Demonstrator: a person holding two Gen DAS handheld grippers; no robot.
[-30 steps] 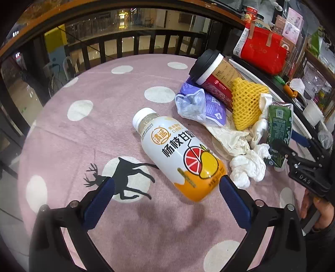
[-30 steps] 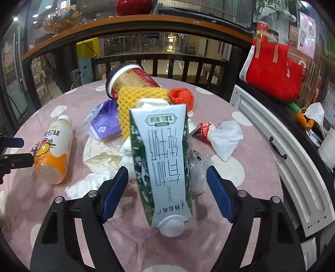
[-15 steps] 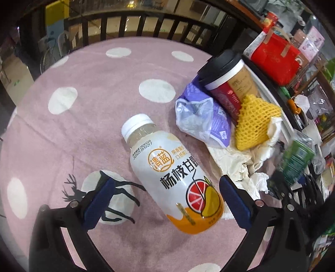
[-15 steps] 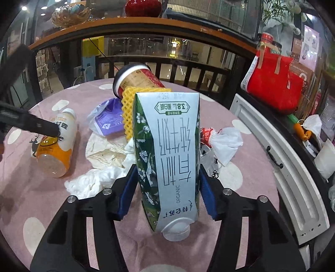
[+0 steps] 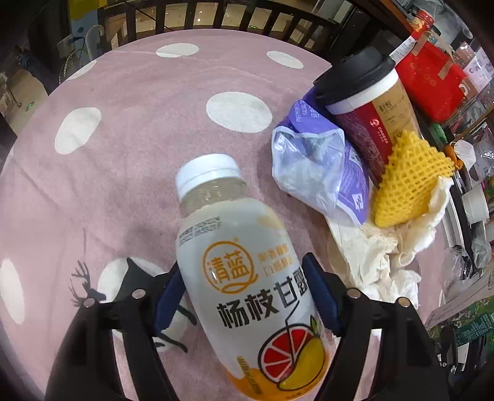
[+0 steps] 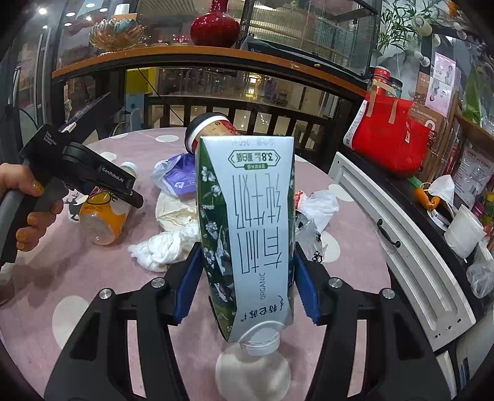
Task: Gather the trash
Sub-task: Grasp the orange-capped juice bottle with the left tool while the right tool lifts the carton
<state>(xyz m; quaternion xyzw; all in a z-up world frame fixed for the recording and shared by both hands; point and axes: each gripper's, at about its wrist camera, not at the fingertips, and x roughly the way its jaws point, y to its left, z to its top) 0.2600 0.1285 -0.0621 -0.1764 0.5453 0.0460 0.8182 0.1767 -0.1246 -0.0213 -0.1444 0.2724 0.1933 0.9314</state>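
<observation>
In the right wrist view a hand with gold-glitter nails grips the handle of the left claw, whose black body reads "GenRobot.AI" and "Data Acquisition System"; its blue pads pinch the juice bottle, which lies on its side on the counter with its white cap pointing away. The bottle's label shows an orange ring logo, bold black Chinese characters and a grapefruit-and-mango drawing. Right of it lie a crumpled purple wrapper printed "PREMIUM", a toppled coffee cup with a black lid and a red-and-tan sleeve, a yellow foam net and crumpled white tissues. The right claw is closed on the milk carton, held upside down with its white cap towards the camera; the green-and-white carton reads "ORGANIC" and "3.8" among inverted Chinese characters. Beyond it sits a red-and-white wrapper. The counter is round, covered in a pink cloth with white dots and a dark deer silhouette. Behind it run a dark railing and glass with shop lights; a wooden shelf above carries a red vase, and a red bag stands to the right.
</observation>
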